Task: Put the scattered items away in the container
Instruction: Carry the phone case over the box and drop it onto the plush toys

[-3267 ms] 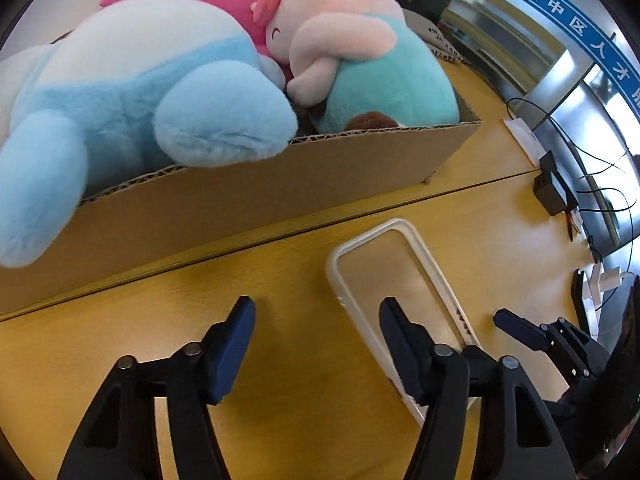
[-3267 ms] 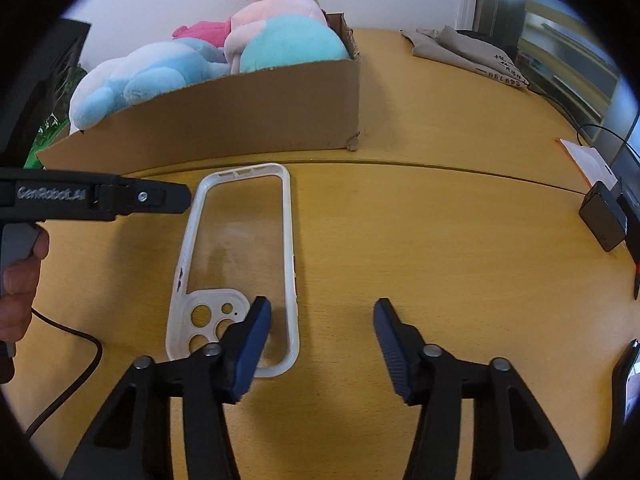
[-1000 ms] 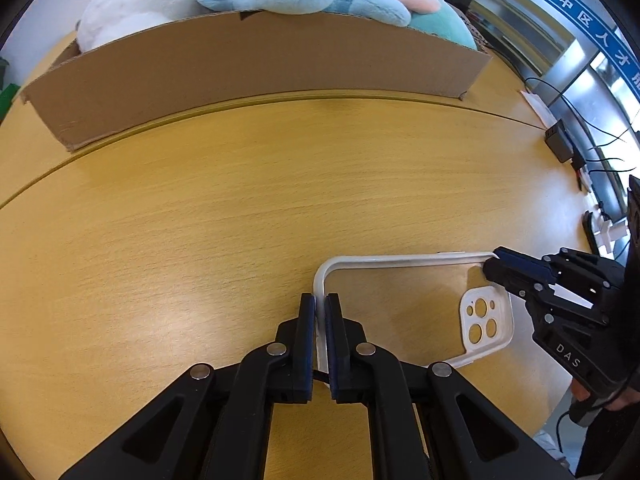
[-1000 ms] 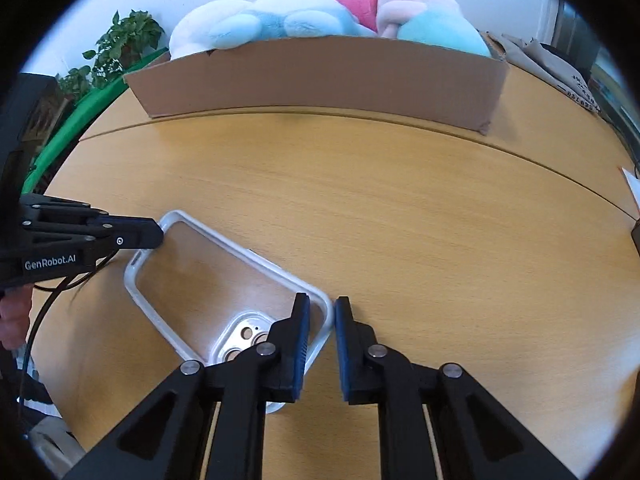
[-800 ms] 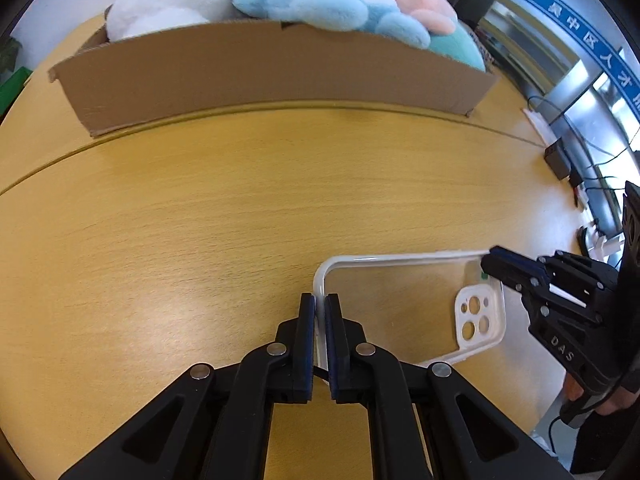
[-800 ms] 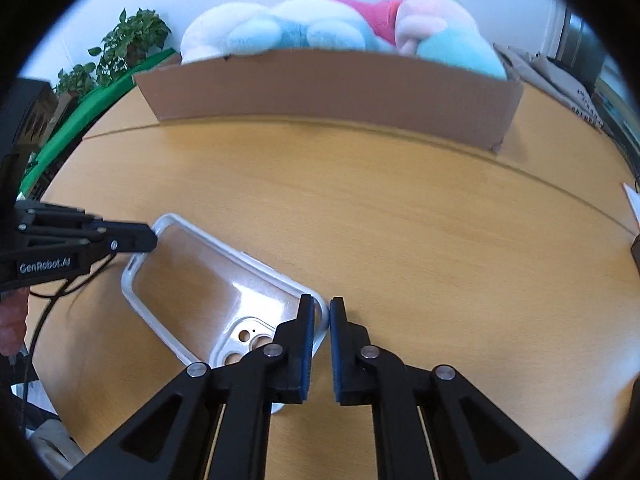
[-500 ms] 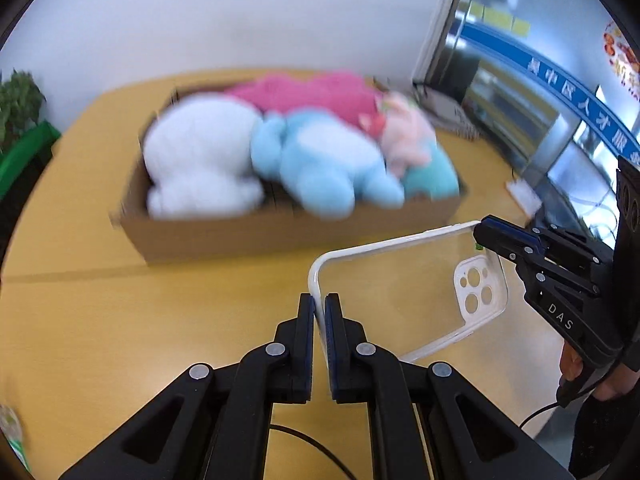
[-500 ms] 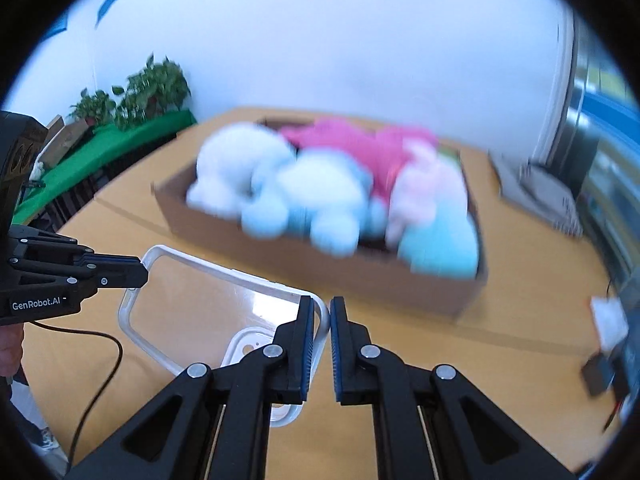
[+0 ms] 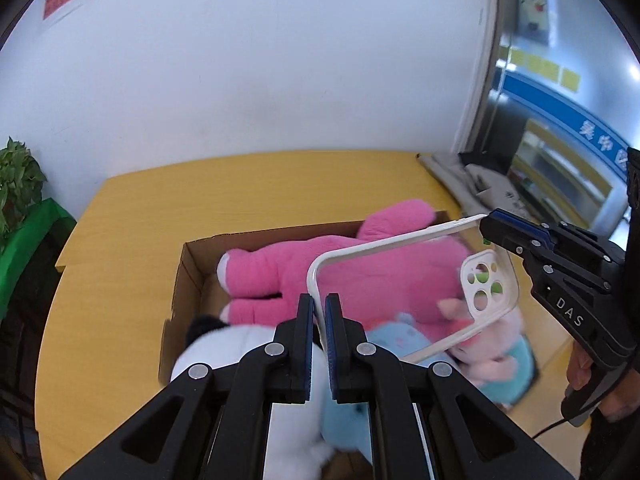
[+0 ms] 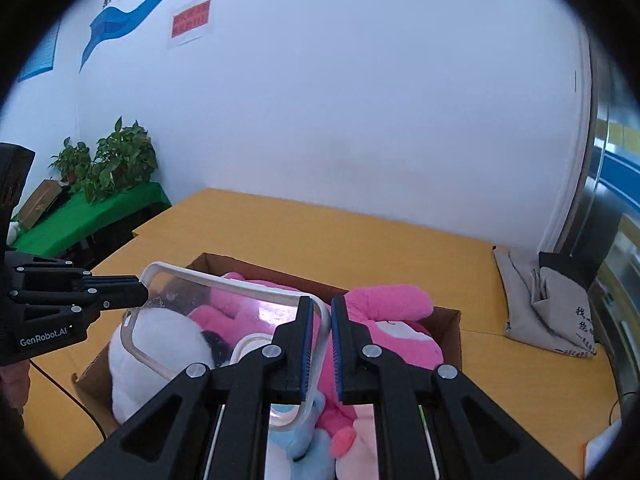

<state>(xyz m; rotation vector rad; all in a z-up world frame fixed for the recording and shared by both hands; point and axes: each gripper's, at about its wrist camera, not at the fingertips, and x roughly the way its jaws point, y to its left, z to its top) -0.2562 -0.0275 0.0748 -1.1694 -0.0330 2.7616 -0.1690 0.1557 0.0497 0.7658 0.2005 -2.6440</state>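
Observation:
A clear phone case with a white rim hangs in the air over the open cardboard box. My left gripper is shut on the rim at its plain end. My right gripper is shut on the rim of the phone case at the camera-hole end, and it also shows in the left wrist view as the right gripper. The box holds a pink plush, a white plush, a blue one and a pale pink one.
The box stands on a yellow wooden table. Grey folded cloth bags lie at the table's right end. Potted plants on a green-covered bench stand left of the table. A white wall rises behind, and a hand holds the right gripper's handle.
Both grippers have lifted the phone case off the table and carried it up and forward until it hangs over the box of plush toys. Their grips stay as they were.

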